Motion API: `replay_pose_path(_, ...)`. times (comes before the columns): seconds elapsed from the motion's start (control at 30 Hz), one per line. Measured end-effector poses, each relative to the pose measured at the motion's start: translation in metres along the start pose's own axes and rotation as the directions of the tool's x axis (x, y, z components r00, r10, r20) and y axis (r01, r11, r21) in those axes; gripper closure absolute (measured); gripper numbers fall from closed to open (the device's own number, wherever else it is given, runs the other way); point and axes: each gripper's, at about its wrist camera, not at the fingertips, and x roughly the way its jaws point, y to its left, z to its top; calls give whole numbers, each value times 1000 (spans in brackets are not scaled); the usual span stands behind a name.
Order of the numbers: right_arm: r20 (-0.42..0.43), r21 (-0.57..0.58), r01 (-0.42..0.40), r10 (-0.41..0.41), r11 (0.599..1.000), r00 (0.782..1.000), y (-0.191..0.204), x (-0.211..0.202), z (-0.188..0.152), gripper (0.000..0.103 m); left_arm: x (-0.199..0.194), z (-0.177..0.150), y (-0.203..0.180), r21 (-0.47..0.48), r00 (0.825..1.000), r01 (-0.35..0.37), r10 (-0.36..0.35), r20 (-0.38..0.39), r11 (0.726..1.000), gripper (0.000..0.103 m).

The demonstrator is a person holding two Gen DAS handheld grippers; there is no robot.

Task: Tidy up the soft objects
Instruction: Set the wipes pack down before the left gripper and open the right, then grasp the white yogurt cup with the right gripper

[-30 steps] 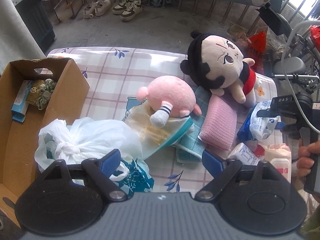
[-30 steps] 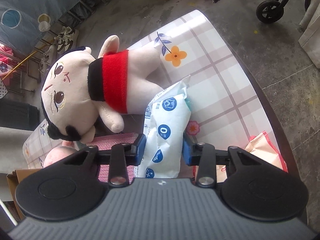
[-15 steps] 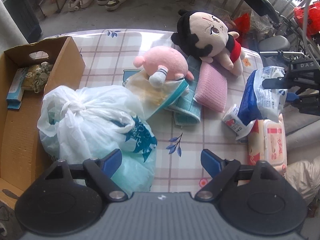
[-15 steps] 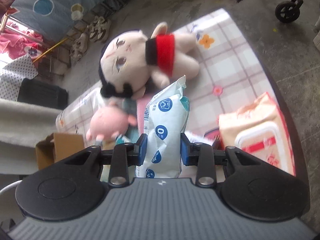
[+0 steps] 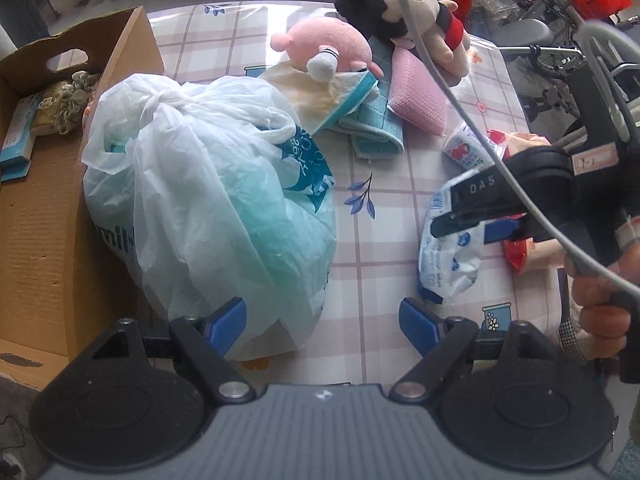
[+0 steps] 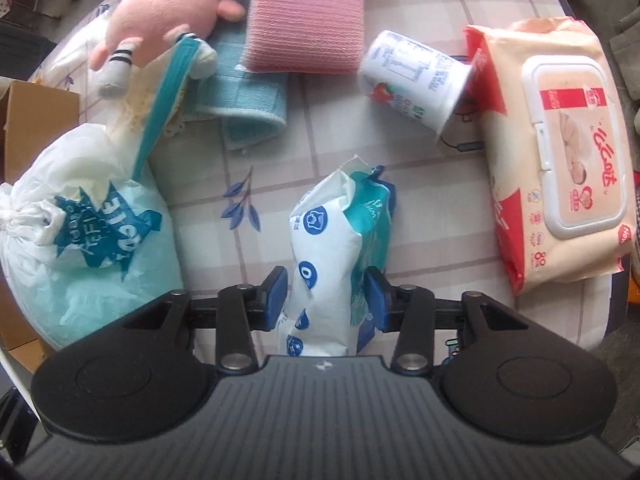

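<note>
peach wipes pack [image 6: 560,160] with an "80" mark, flip lid up

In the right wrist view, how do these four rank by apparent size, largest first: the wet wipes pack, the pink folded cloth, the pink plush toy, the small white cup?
1. wet wipes pack
2. pink folded cloth and pink plush toy: they look alike, and the picture edge cuts both off, so no ranking
3. small white cup
</note>
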Motion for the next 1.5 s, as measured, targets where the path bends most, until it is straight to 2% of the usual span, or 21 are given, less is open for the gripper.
replay_pose_path(0.07, 7, 8, -49, 49, 999, 999, 6, -6, 0, 50, 0, -3, 2, 1, 1000, 12, -12, -6, 1000, 19)
replay_pose_path(0.13, 13, 6, -90, 90, 996, 996, 10, -12, 1, 47, 1, -5, 3, 4, 1000, 23, -23, -12, 1000, 19)
replay_pose_path(0.33, 80, 5, -192, 191, 981, 978, 3, -31, 4, 46, 4, -4, -5, 19, 999, 44, -44, -7, 999, 19)
replay_pose_path(0.43, 136, -22, -216, 217, 976, 967, -13, -47, 7, 45, 6, -1, -18, 33, 999, 48, -49, 9, 998, 18)
replay_pose_path(0.6, 203, -156, -203, 233, 967, 951, -44, -67, 25, 32, 19, 11, -48, 39, 998, 46, -47, 29, 998, 17)
replay_pose_path(0.67, 219, -231, -166, 218, 959, 951, -53, -75, 33, 26, 28, 15, -64, 53, 999, 23, -24, 32, 998, 14)
replay_pose_path(0.8, 207, -381, -84, 174, 921, 963, -59, -67, 56, 25, 44, 26, -87, 63, 998, -33, 29, 52, 997, 14)
replay_pose_path(0.9, 182, -496, -40, 149, 867, 972, -53, -57, 72, 25, 60, 36, -101, 63, 996, -82, 80, 44, 995, 14)
replay_pose_path(1.03, 154, -647, 12, 116, 762, 981, -35, -44, 87, 25, 80, 49, -111, 79, 986, -162, 159, 46, 984, 14)
replay_pose_path(1.1, 136, -692, 30, 90, 721, 987, -28, -34, 94, 25, 89, 54, -112, 75, 984, -179, 177, 34, 981, 14)
replay_pose_path(1.2, 90, -732, 43, 34, 680, 995, -20, -16, 105, 27, 102, 57, -112, 78, 981, -192, 192, 7, 978, 14)
replay_pose_path(1.3, 42, -753, 35, -6, 657, 999, -17, 0, 111, 29, 114, 57, -112, 89, 977, -210, 213, -24, 974, 14)
replay_pose_path(1.4, 22, -764, 52, -54, 643, 998, -14, 13, 113, 36, 121, 57, -110, 91, 973, -226, 229, -27, 970, 14)
replay_pose_path(1.43, 13, -761, 51, -64, 647, 998, -14, 17, 114, 46, 124, 57, -109, 90, 972, -228, 231, -30, 970, 14)
replay_pose_path(1.5, 23, -752, 72, -83, 655, 996, -15, 20, 117, 56, 128, 57, -106, 84, 972, -228, 232, -39, 970, 14)
